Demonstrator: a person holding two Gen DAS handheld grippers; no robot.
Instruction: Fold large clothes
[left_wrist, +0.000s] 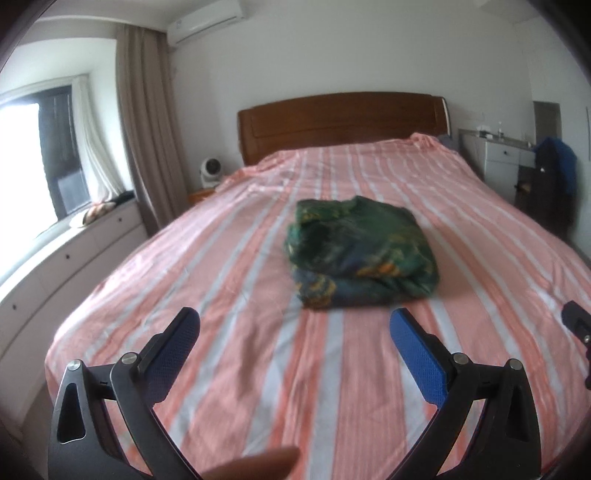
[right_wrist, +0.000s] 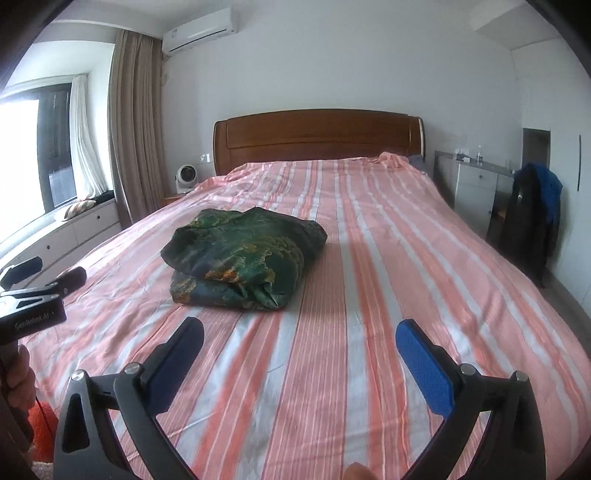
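Both claws, left (left_wrist: 294, 326) and right (right_wrist: 300, 334), gape apart and empty; the folded green garment (left_wrist: 356, 253) lies on the bed (left_wrist: 221, 258) just ahead of them.

garment (right_wrist: 240, 258) – glossy cloth | headboard (right_wrist: 317, 134) – polished wood

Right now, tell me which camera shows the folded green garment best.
The right wrist view: the folded green garment is sharp there, its stacked layers and front fold edge clear. The left wrist view shows it too, whole and centred on the bed, but blurred.
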